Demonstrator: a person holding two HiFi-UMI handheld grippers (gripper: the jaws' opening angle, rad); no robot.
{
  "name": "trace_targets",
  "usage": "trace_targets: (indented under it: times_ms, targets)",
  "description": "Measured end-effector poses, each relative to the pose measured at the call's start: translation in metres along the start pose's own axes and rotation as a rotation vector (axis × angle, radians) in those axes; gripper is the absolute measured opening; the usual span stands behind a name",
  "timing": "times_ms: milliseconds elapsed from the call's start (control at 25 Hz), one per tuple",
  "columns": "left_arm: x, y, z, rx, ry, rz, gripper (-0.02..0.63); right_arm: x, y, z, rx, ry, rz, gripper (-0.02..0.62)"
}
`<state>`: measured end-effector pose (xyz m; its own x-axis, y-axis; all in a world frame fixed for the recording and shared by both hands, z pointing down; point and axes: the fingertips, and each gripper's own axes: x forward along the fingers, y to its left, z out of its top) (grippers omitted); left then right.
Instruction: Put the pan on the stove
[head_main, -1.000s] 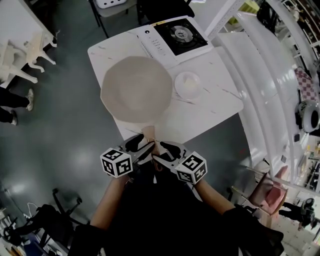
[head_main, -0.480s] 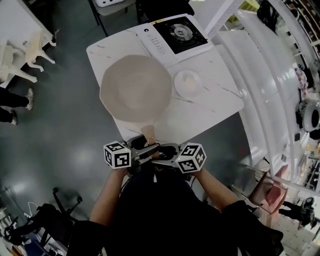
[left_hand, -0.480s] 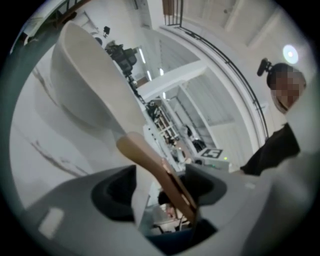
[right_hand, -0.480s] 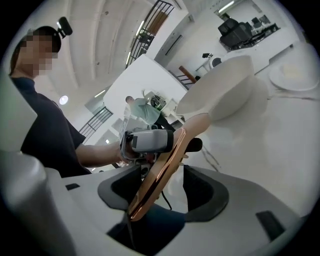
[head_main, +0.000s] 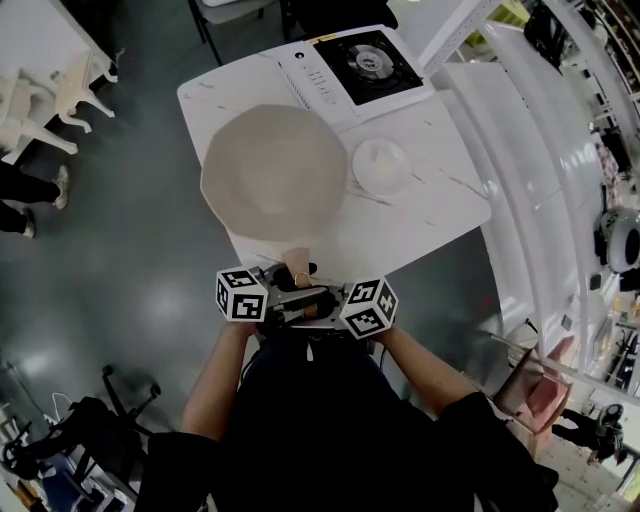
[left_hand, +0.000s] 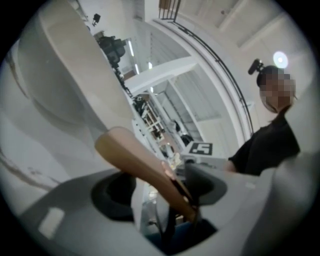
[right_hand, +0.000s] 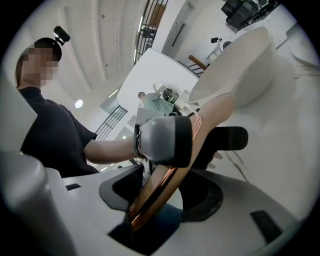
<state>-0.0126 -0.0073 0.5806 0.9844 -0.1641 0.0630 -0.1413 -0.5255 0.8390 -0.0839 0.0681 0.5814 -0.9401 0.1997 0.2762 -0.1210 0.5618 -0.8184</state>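
Finds the beige pan (head_main: 272, 172) flat on the marble table (head_main: 430, 215), just short of the stove (head_main: 365, 62), wooden handle (head_main: 298, 264) toward the grippers. Straddles that handle with the left gripper (left_hand: 160, 192), jaws wide and just opening, pads off it; straddles it likewise with the right gripper (right_hand: 162, 192), jaws also wide.

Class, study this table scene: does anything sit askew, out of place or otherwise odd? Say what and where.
The pan sits skewed on the table, its body overhanging the left edge and its handle poking past the near edge. It looks precarious. The stove at the far end stands empty.
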Motion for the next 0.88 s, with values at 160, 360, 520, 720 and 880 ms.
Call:
trace_targets:
  times_ms: [160,360,520,720,880]
  targets:
    - [0.002,-0.002,0.001,0.03,-0.018,-0.032,0.309,0.002,0.002,0.0,-0.001,0.008,0.051,0.219]
    - [0.002,-0.004,0.002,0.037,-0.049,-0.036,0.285,0.0,0.002,0.0,0.018,-0.017,0.078,0.198]
    - [0.002,-0.005,0.001,0.054,-0.05,-0.022,0.284,0.001,0.004,0.0,-0.006,-0.01,0.077,0.198]
    - [0.002,-0.01,0.003,0.054,-0.054,-0.014,0.284,-0.002,0.01,0.003,-0.016,-0.014,0.093,0.198]
    - [0.002,-0.015,0.006,0.053,-0.053,0.0,0.284,-0.004,0.015,0.006,-0.02,-0.016,0.103,0.198]
